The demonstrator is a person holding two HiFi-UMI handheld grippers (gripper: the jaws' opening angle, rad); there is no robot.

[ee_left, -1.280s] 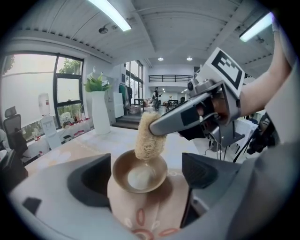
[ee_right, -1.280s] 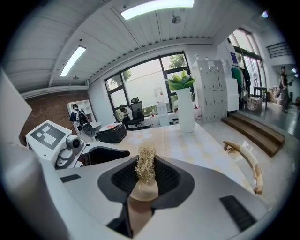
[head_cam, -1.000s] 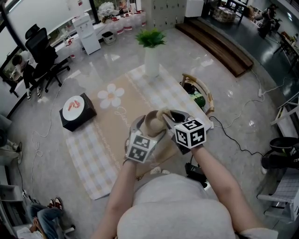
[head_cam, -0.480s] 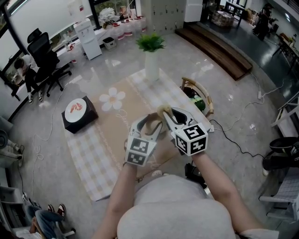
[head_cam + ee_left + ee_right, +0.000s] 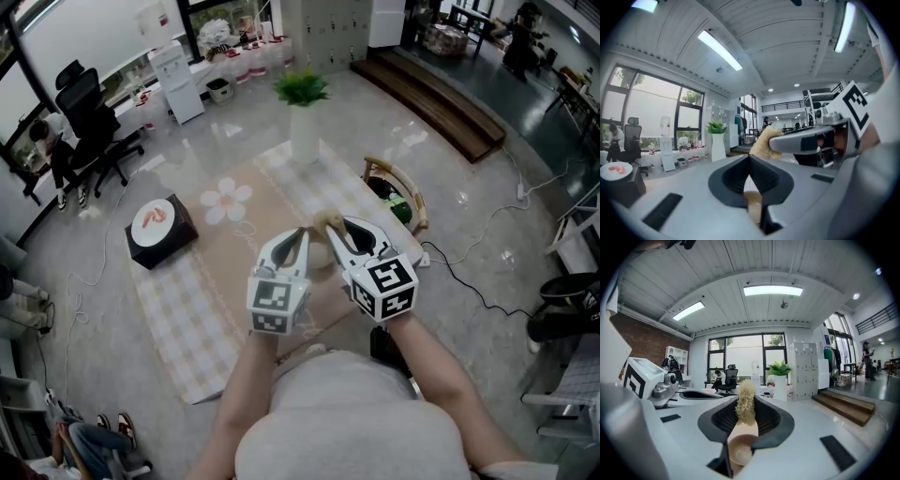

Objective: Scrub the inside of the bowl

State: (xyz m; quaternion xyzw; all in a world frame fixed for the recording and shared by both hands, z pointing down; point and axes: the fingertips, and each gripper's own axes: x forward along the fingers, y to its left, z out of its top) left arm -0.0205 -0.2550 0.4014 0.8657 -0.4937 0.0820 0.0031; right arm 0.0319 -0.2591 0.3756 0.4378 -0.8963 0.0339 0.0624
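Observation:
Both grippers are held up in front of the person's chest in the head view. My left gripper (image 5: 302, 234) has its jaws shut on the thin wall of a tan bowl (image 5: 319, 255). In the left gripper view a strip of the bowl (image 5: 752, 206) shows pinched just below the meeting jaws (image 5: 749, 161). My right gripper (image 5: 336, 225) is shut on a wooden-handled brush (image 5: 745, 406). Its straw bristles (image 5: 764, 140) stick out past the jaws, beside the bowl. Most of the bowl is hidden by the two grippers.
On the floor below lies a checked rug (image 5: 187, 309) with a flower print. A white vase with a green plant (image 5: 303, 112) stands at its far end, a black box with a white round top (image 5: 159, 228) to the left, and a basket (image 5: 398, 192) to the right.
The left gripper's jaws stood wide around the bowl a second ago and have closed onto its wall. Both grippers have shifted slightly, and the right one still holds the brush.

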